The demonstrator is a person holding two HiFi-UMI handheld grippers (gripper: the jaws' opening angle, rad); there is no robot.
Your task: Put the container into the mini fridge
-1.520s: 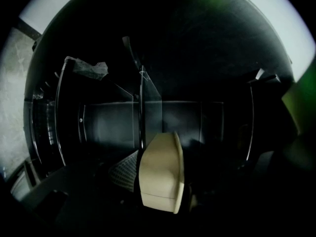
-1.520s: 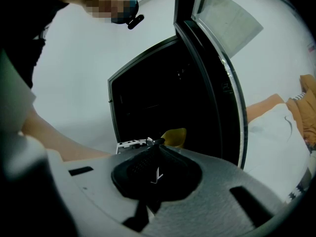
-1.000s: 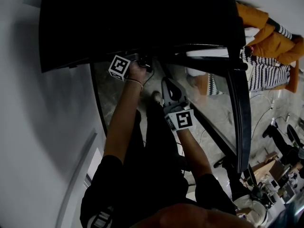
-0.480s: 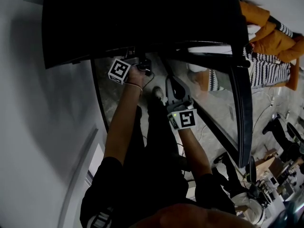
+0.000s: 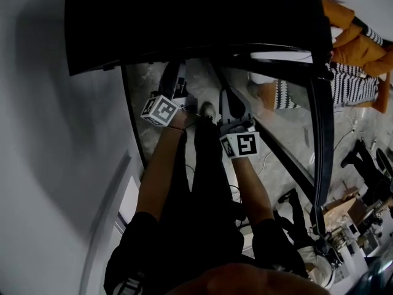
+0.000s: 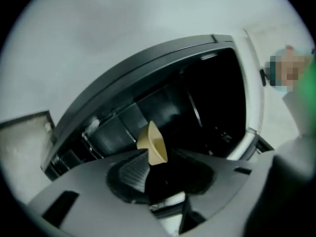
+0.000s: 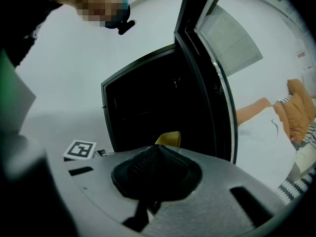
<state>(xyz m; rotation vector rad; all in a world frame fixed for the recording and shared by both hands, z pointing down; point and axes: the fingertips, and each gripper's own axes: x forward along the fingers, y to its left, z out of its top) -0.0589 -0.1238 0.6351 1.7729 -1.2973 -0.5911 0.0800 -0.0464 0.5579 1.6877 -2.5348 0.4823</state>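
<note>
The black mini fridge (image 5: 184, 23) fills the top of the head view, and its glass door (image 5: 319, 134) hangs open to the right. In the left gripper view the dark inside of the fridge (image 6: 197, 98) faces me, with grey boxy shapes (image 6: 116, 130) on its left side; I cannot pick out the container. My left gripper (image 5: 174, 71) is in front of the opening, its jaws closing with nothing between them. The right gripper (image 5: 223, 94) hangs beside it, jaws together and empty. Each gripper has a tan tip, seen on the left gripper (image 6: 157, 152) and on the right gripper (image 7: 167, 141).
A grey wall (image 5: 55, 152) runs down the left. A person in an orange jacket and striped cloth (image 5: 359, 60) is at the right on the pale floor. Cables and dark gear (image 5: 356, 208) lie at the lower right. My legs and a shoe (image 5: 207, 110) are below the grippers.
The left gripper has drawn back from under the fridge's front edge, and its body now shows in full. The right gripper rose a little beside it.
</note>
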